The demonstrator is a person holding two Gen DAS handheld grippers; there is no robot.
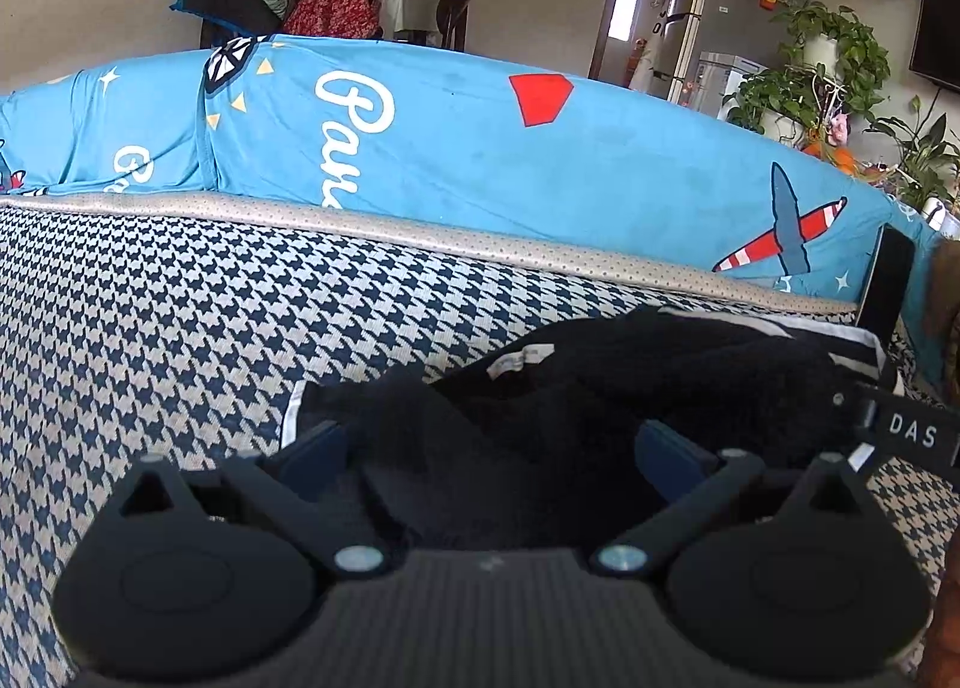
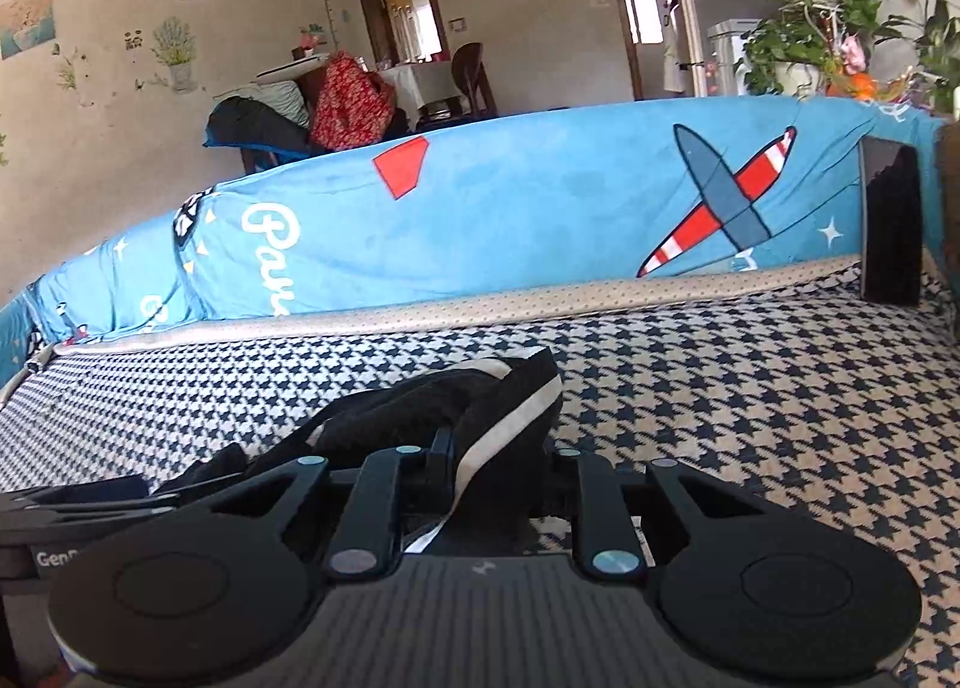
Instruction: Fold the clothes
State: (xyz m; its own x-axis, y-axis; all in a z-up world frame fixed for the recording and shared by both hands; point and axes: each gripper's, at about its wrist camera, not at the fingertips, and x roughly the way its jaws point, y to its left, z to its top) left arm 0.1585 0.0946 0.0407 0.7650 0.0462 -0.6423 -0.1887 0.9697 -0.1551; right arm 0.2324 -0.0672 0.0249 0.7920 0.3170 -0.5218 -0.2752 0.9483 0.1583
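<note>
A black garment with white stripes (image 1: pixel 600 382) lies bunched on the houndstooth sofa seat (image 1: pixel 180 328). My left gripper (image 1: pixel 492 442) is open, its blue-padded fingers (image 1: pixel 318 448) spread around the near edge of the garment. In the right wrist view the same garment (image 2: pixel 456 406) shows, and my right gripper (image 2: pixel 492 466) has its fingers close together on a striped fold of it. The right gripper also shows at the right edge of the left wrist view (image 1: pixel 906 430).
A blue printed blanket (image 1: pixel 480 148) covers the sofa back behind the seat. A dark phone-like slab (image 2: pixel 891 220) leans at the right end of the sofa. Potted plants (image 1: pixel 828 64) stand at the far right. A chair piled with clothes (image 2: pixel 336 106) stands behind the sofa.
</note>
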